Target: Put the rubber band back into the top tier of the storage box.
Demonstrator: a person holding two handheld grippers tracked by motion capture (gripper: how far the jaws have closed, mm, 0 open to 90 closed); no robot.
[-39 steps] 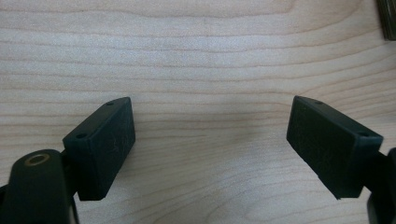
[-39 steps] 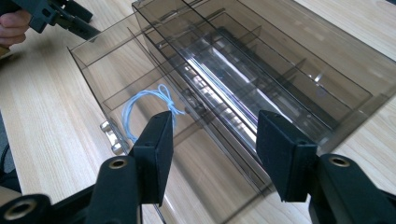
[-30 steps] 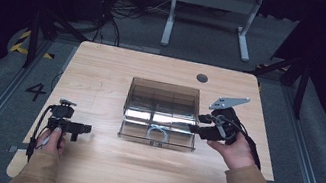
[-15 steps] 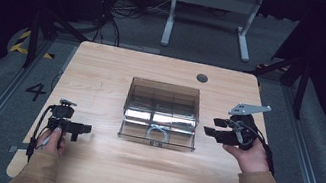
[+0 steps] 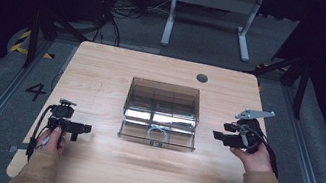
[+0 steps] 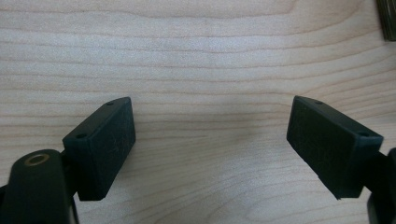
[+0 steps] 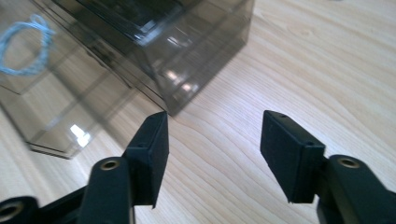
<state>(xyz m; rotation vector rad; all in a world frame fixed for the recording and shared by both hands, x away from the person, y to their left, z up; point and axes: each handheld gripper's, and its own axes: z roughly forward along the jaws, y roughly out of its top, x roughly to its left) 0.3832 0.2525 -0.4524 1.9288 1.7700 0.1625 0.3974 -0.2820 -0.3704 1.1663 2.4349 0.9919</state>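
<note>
Smoked plastic drawer box (image 5: 161, 114) sat mid-table, drawer pulled out w/ blue cord loop (image 5: 157, 132) inside. Right gripper (image 5: 218, 135) just right of box, jaws just opened wide, empty. Left gripper (image 5: 87, 129) left of box, open, empty. Prob. between steps; next: close drawer squarely.

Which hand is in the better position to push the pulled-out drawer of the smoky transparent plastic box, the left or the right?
Probably the right. The right hand-held gripper hangs open just beside the smoky transparent plastic drawer box, jaws toward it. The left hand-held gripper, also open, sits farther off over bare wooden table.
</note>
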